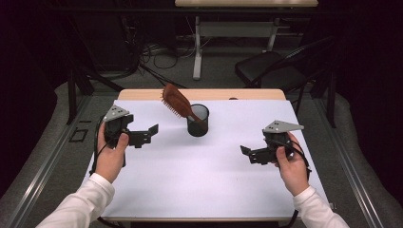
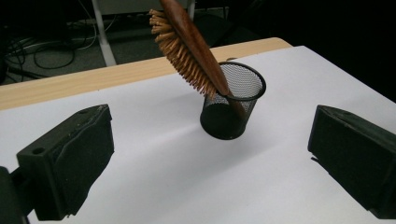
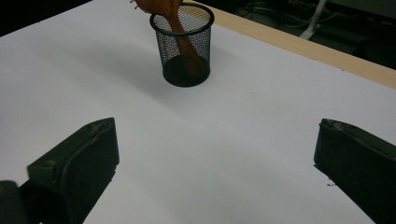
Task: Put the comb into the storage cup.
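Hairbrush (image 1: 176, 101) leans in mesh cup (image 1: 198, 121); both grippers (image 1: 153, 128) (image 1: 244, 150) released, empty; careless grab likely tips cup.

High view: fixed above my side of the table (image 1: 199, 190), facing forward and down, far enough to take in both my hands and the floor beyond. Left gripper view: rides low on my left gripper (image 1: 142, 135), looking along its jaws at the mesh cup (image 2: 232, 107) from near. Right gripper view: on my right gripper (image 1: 252, 154), likewise low, slightly farther off. All three share the cup and hairbrush (image 2: 191, 46).
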Tool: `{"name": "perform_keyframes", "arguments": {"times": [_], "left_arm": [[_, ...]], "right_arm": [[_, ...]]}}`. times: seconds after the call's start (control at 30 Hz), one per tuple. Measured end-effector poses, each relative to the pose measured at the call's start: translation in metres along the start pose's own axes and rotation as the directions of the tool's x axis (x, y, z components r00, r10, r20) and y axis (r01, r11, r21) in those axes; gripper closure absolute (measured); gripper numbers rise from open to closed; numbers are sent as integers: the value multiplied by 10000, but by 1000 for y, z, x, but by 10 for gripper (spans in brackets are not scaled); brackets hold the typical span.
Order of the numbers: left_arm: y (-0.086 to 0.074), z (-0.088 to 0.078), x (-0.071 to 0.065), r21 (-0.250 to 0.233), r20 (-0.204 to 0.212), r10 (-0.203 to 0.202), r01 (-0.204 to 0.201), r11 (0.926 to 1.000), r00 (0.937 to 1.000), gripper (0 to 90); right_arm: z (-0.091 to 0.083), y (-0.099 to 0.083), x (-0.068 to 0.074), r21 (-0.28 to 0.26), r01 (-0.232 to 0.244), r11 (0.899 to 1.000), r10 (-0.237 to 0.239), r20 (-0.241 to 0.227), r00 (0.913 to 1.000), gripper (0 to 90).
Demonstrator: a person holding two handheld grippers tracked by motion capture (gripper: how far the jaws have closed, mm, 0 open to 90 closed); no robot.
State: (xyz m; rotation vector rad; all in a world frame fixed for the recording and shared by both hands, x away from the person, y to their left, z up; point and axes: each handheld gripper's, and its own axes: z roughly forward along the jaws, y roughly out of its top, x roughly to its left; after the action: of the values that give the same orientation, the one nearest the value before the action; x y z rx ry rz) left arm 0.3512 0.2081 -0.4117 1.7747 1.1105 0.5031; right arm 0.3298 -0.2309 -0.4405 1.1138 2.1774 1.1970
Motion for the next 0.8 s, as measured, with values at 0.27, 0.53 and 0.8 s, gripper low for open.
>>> {"name": "perform_keyframes", "arguments": {"times": [0.27,0.53,0.8], "left_arm": [[-15,-1,9,48,-127,-283,284,9996,9995,6],[-32,-2,17,49,-246,-520,521,9986,9983,5],[-47,-4,24,60,-369,-683,686,9976,9970,6]], "right_arm": [[-2,-13,-6,-61,-304,9995,304,125,9995,0],[-5,-25,-13,-65,-483,9988,485,419,9979,0],[-6,-37,-19,-84,-702,9975,706,570,9959,0]]}}
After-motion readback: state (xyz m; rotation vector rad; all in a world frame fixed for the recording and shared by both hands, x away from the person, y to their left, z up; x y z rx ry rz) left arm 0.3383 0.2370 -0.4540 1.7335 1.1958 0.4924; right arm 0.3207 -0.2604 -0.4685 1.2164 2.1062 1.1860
